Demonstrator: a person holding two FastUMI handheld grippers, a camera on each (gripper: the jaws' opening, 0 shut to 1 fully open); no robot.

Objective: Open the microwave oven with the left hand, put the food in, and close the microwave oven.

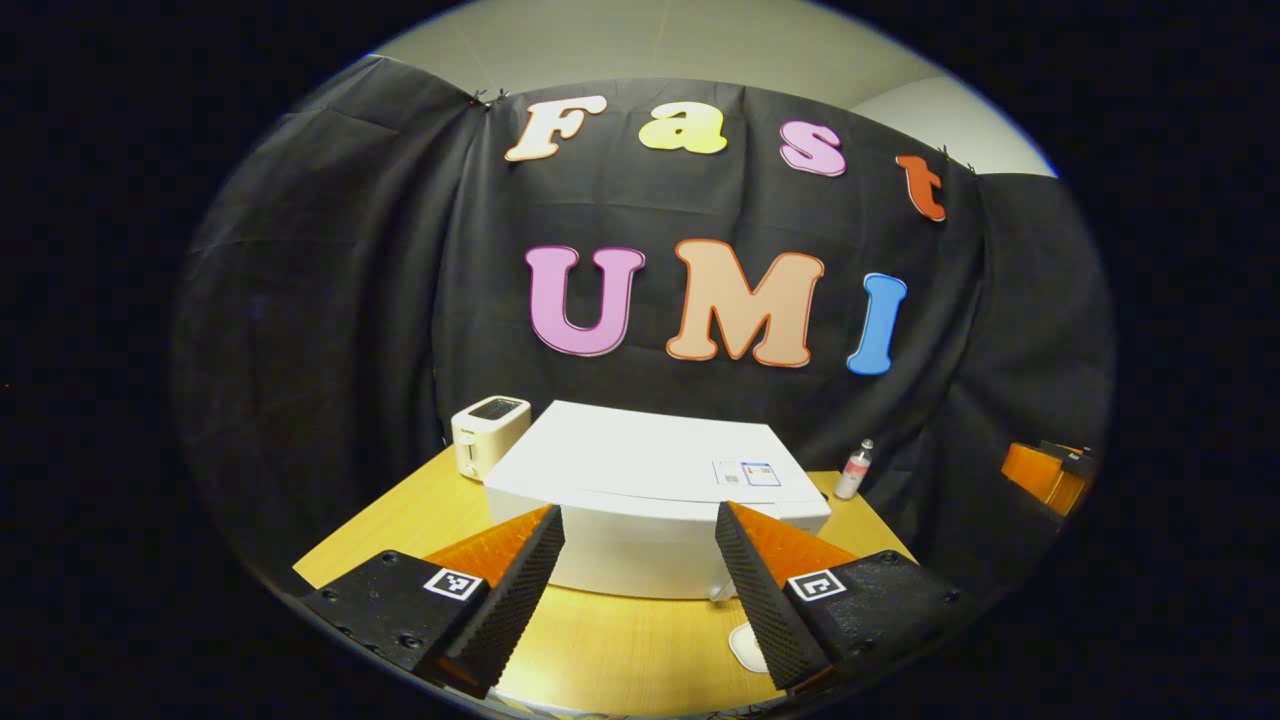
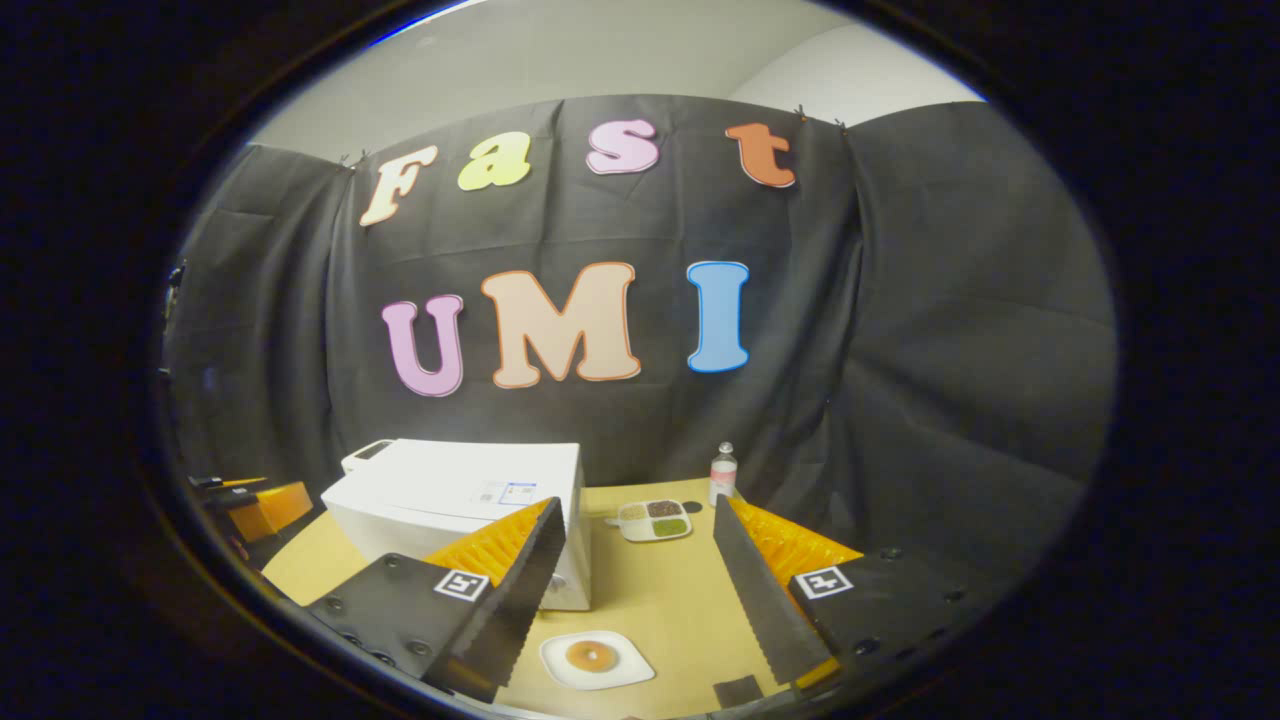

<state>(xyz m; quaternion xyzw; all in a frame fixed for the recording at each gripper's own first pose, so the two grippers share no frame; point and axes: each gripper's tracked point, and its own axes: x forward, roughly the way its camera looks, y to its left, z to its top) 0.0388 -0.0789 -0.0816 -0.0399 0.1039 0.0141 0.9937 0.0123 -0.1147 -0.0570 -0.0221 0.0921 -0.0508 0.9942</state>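
A white microwave oven [image 1: 655, 490] stands with its door closed on the wooden table [image 1: 620, 650], straight ahead of my left gripper [image 1: 640, 600], which is open and holds nothing. In the right gripper view the microwave oven [image 2: 470, 510] is at the left. Near the table's front edge a small white plate [image 2: 597, 659] carries a round brown piece of food [image 2: 592, 656]. My right gripper [image 2: 635, 600] hovers open just above that plate, empty. The plate's edge [image 1: 748, 647] peeks out beside the left gripper's right finger.
A white toaster [image 1: 488, 435] stands behind the microwave at the left. A small bottle [image 2: 722, 472] and a divided tray of grains [image 2: 655, 520] sit at the back right of the table. The other gripper [image 2: 255, 505] shows at the left edge, and as an orange shape [image 1: 1045, 472] at the right.
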